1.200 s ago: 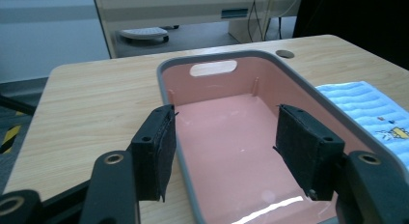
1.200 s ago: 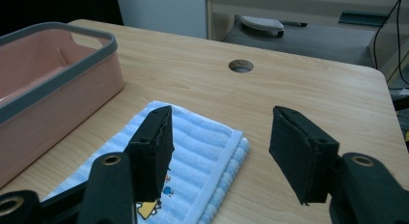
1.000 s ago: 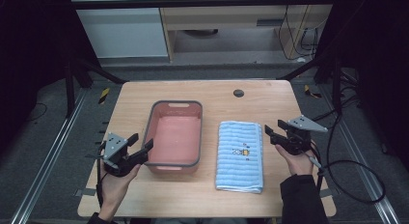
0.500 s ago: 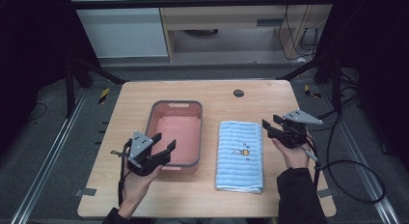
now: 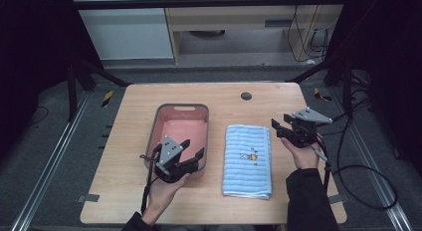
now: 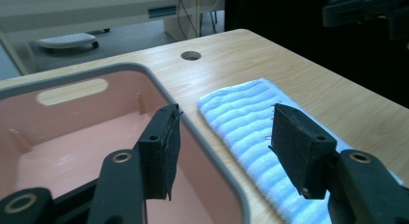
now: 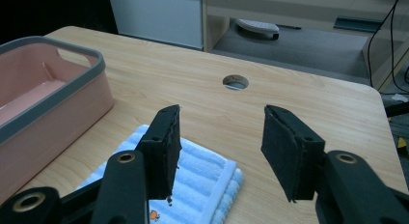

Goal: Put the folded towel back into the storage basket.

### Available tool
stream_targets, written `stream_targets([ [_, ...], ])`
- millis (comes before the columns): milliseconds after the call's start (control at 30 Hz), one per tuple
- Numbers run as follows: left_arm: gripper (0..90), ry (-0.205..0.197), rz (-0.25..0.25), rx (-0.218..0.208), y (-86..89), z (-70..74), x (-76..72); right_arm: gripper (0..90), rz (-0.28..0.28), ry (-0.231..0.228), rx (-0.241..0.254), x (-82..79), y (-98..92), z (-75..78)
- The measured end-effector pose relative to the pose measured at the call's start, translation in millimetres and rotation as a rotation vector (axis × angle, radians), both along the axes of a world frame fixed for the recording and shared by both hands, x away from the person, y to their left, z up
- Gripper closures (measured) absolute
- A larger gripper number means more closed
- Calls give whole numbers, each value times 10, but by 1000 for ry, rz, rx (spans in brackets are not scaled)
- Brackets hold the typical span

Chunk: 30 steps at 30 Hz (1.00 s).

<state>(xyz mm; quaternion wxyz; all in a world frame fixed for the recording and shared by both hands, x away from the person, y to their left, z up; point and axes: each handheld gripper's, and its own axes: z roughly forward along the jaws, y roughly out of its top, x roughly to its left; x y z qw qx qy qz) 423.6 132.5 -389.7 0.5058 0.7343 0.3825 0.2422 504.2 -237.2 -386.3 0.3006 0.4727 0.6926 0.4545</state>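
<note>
- One wooden table, pale grain, rounded corners, and a single round hole cut in it toward the 12 o'clock edge.
- One pink plastic bin, rectangular with rounded corners, a grey band around the rim and a slot handle cut in its far wall; smooth inside, nothing lying in it.
- One light blue towel, folded into a long rectangle, ribbed terry in soft wavy rows, with a small orange cartoon print on it; it lies flat just at 3 o'clock of the bin, a strip of bare wood between them.
- Two grippers in play, each with two black jaws faced with rough dark pads.
- Left gripper held over the bin's near right corner, at about 5 o'clock of the bin; jaws spread wide, nothing between them. In the left gripper view one pad hangs over the pink interior, the other over the towel, the grey rim running between.
- Right gripper up at 3 o'clock of the towel, off its far right corner; jaws wide apart and empty. The right gripper view shows the towel's folded corner beneath the left-hand jaw and bare wood under the other.
- Two grey three-cornered plates, one atop each gripper.
</note>
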Motion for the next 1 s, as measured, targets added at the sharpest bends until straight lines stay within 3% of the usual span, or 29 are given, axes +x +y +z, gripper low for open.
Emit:
stream_targets([
  [200, 435, 1, -37, 23, -206, -57, -17, 475, 2, 1, -5, 46, -6, 2],
  [400, 450, 10, -61, 12, -344, -94, -32, 457, 0, 3, -25, 109, -19, -7],
  [533, 451, 2, -70, 35, -424, -125, -56, 458, -3, 6, -26, 139, -38, -20],
  [1000, 480, 45, -95, 43, -676, -283, -100, 426, -2, 42, -55, 310, -31, -176],
])
